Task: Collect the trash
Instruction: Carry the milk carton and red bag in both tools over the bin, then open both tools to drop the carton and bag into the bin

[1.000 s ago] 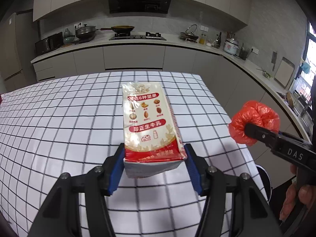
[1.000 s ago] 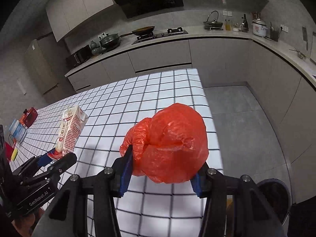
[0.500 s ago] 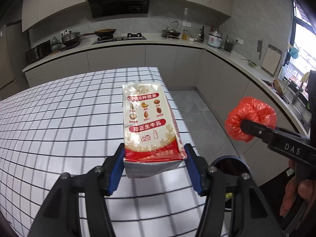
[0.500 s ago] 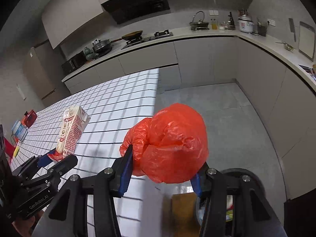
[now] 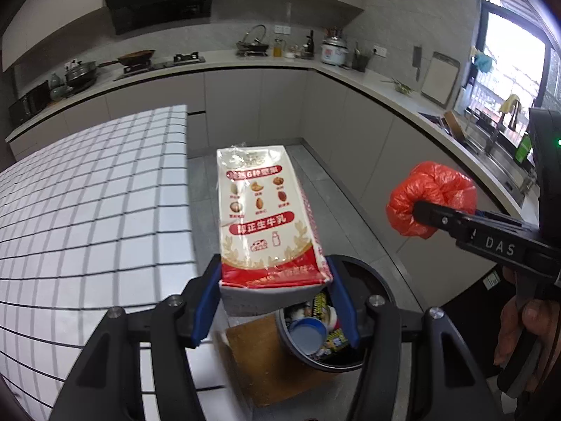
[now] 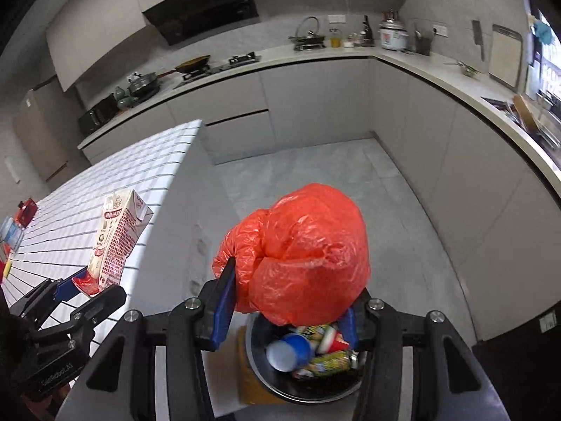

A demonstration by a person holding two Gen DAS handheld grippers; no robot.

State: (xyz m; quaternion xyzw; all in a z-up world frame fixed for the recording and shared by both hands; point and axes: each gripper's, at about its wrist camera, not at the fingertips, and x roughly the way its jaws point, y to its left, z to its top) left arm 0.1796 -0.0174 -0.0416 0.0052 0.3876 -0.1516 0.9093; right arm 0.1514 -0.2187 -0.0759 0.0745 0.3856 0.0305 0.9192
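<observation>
My left gripper [image 5: 275,301] is shut on a red-and-white milk carton [image 5: 264,217], held by its base past the table's edge. The carton [image 6: 114,242] and left gripper [image 6: 82,286] also show at the left of the right wrist view. My right gripper [image 6: 285,307] is shut on a crumpled red plastic bag [image 6: 305,259], which hangs directly over a round black trash bin [image 6: 263,372] on the floor. The bag [image 5: 433,203] shows at the right of the left wrist view. The bin [image 5: 380,284] lies below and just right of the carton and holds cups and wrappers.
The table with the black-and-white checked cloth [image 5: 87,210] lies to the left. A brown box [image 5: 266,358] sits on the floor beside the bin. Grey cabinets and a countertop [image 6: 438,70] with cookware wrap the back and right. A person's hand [image 5: 522,336] holds the right gripper.
Both grippers have moved rightward off the table with the carton and the red bag still held. The trash bin has come into view beneath them.
</observation>
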